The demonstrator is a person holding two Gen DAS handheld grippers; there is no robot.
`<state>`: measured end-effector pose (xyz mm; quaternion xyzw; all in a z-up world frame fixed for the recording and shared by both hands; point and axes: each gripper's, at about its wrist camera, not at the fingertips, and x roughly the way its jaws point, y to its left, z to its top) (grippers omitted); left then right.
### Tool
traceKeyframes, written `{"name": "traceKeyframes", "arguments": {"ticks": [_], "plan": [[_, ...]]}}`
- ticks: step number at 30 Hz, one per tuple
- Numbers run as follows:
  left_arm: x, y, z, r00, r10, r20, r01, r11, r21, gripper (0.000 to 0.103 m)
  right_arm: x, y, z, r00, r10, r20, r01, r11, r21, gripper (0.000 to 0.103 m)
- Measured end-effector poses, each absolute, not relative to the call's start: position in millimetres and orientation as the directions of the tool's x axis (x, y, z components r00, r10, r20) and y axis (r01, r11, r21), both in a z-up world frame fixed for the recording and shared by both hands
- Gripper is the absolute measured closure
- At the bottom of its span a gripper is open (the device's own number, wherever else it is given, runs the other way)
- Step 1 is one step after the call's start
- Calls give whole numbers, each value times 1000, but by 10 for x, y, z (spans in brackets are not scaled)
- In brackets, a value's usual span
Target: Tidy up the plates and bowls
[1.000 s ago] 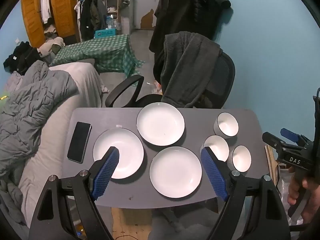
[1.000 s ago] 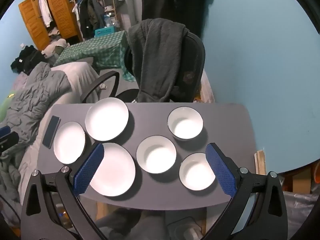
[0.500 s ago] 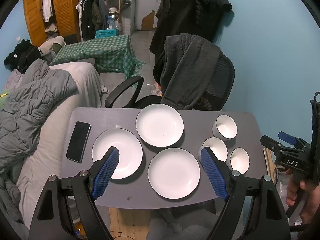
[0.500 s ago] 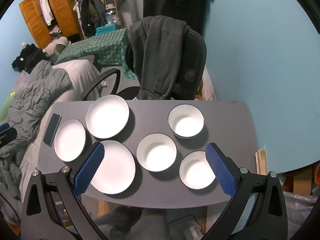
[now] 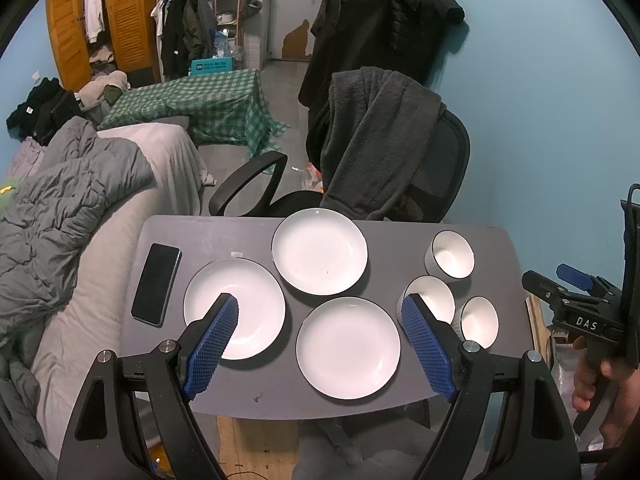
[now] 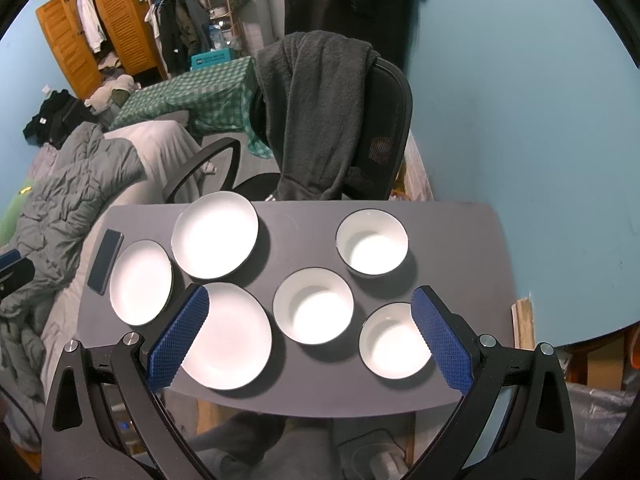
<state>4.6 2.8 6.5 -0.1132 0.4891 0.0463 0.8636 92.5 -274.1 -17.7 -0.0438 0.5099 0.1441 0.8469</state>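
Both cameras raised and drawn slightly back from table (image 5: 496,364) over last second. Plates and bowls seen marginally smaller, lower in left wrist view. Right gripper (image 5: 576,300) shifted lower at right edge of left view. No dish moved.

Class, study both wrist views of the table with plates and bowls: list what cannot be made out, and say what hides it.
- Left wrist view: the middle bowl is partly covered by a pad of the left tongs.
- Right wrist view: the near plate has its left rim behind a pad of the right tongs.
- Right wrist view: the phone is too small to read.
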Motion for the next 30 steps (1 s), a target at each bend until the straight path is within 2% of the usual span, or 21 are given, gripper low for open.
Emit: {"name": "traceKeyframes", "arguments": {"ticks": [30], "plan": [[31,123,-26,510,-57,-858,-183,968,-173,18,942,-2686,-209,426,200,-882,-288,955,77,3]]}}
